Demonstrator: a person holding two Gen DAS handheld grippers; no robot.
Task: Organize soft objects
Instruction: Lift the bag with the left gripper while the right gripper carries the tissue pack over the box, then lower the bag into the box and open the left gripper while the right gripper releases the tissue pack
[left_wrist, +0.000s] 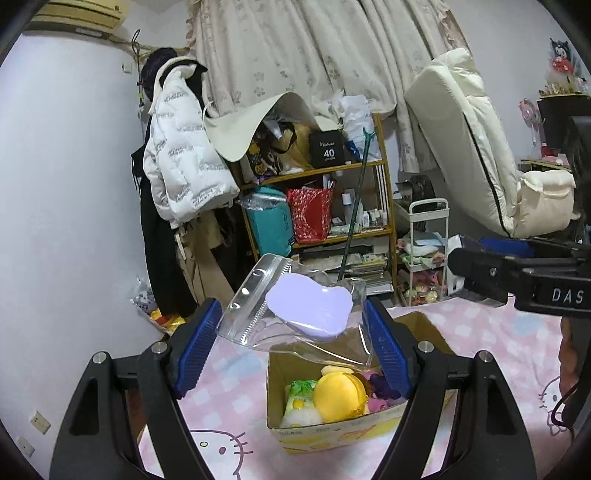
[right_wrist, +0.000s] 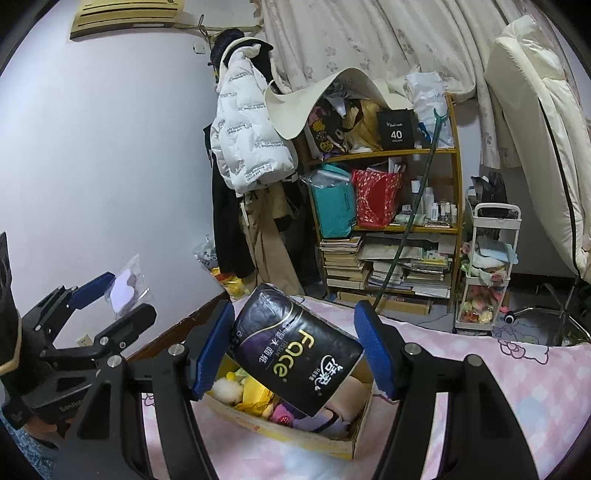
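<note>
My left gripper (left_wrist: 291, 343) is shut on a clear zip bag (left_wrist: 295, 314) with a lilac heart-shaped sponge (left_wrist: 308, 302) inside, held above a cardboard box (left_wrist: 332, 428) on the bed. The box holds a yellow round puff (left_wrist: 338, 397), a white fluffy ball and other soft items. My right gripper (right_wrist: 295, 350) is shut on a black tissue pack (right_wrist: 297, 347), tilted above the same box (right_wrist: 295, 432). The left gripper with its bag (right_wrist: 125, 288) shows at the left of the right wrist view. The right gripper's body shows at the right of the left wrist view.
The box sits on a pink Hello Kitty bedsheet (left_wrist: 491, 350). Behind the bed stand a cluttered wooden shelf (right_wrist: 388, 155), hung jackets (left_wrist: 184, 158), a white trolley (right_wrist: 487, 266) and a cream mattress (left_wrist: 465, 140) leaning on the curtain.
</note>
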